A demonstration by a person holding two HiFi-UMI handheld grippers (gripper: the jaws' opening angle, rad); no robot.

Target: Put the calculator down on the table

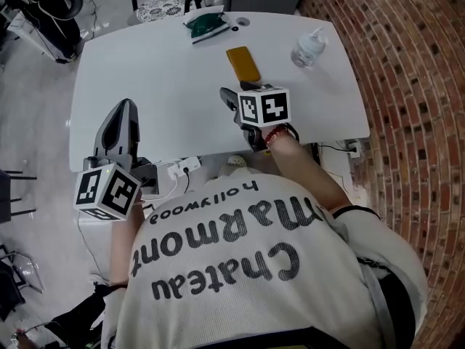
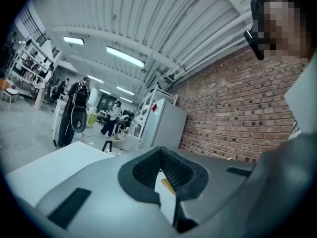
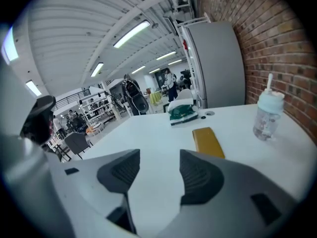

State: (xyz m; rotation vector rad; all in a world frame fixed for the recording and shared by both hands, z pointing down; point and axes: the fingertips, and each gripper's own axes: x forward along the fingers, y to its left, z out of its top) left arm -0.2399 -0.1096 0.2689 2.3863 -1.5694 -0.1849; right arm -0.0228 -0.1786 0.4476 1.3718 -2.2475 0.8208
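Calculator [image 1: 243, 64] lies flat on the table [image 1: 145, 71], near the right hand-held gripper [image 3: 153, 170], whose jaws stand apart and empty. Probably a light, stiff, slick slab, so pinch it across the long edges. Left hand-held gripper [image 2: 159, 150] has jaws together and empty; no keys visible, so face-down or cased, can't tell.

Clear plastic pump bottle [image 1: 308, 49] upright, well apart from green-and-white flat object [image 1: 206, 25]; red brick wall [image 1: 407, 64] right; white power strip [image 1: 185, 167].
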